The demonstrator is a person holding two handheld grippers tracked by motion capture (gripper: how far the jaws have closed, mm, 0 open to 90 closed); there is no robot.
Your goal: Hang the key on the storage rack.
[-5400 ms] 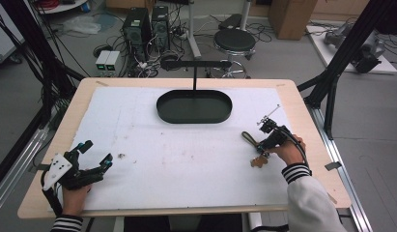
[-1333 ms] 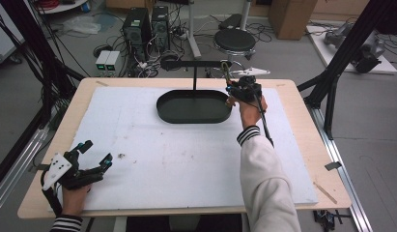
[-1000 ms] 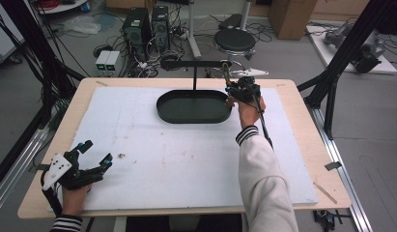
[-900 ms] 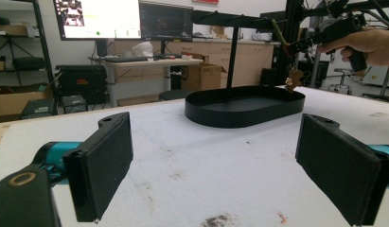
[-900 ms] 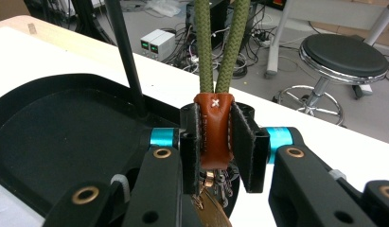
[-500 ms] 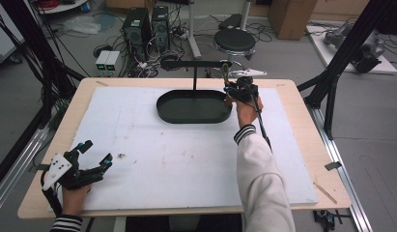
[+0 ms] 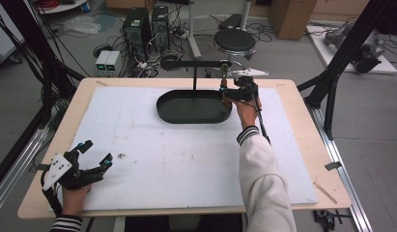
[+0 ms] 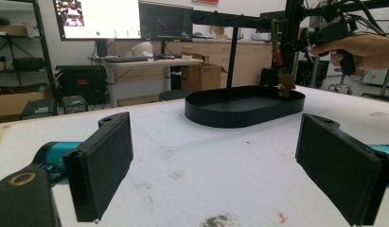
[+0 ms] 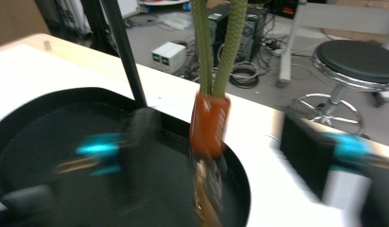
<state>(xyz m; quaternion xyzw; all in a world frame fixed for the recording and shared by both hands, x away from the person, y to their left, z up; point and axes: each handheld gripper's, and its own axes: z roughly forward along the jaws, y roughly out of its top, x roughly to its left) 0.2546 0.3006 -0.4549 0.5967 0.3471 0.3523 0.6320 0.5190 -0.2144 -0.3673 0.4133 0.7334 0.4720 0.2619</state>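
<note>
A green cord loop (image 9: 216, 42) with an orange sleeve (image 9: 209, 124) and a brownish pendant (image 9: 204, 198) hangs from the black bar (image 7: 193, 63) of a stand. The pendant dangles over the right end of the black oval tray (image 7: 193, 107). My right gripper (image 7: 233, 89) is at that end of the tray. It is open, and its blurred jaws stand apart on either side of the sleeve (image 9: 220, 151). My left gripper (image 7: 92, 155) rests open at the near left corner of the table, its pads (image 8: 104, 161) holding nothing. The left gripper view also has the tray (image 8: 244, 106) and the hanging cord (image 8: 276, 42).
A white sheet (image 7: 186, 159) covers the wooden table (image 7: 302, 96). The stand's post (image 7: 194, 79) rises from the tray's back edge. Computer cases (image 7: 145, 21), cables and a stool (image 7: 234, 41) lie on the floor beyond. Black frame legs (image 7: 331, 92) flank the table.
Over five seconds, my right gripper went from the table's right side to the stand's bar with the brownish pendant. In the last second it has barely shifted. My left gripper has stayed put.
</note>
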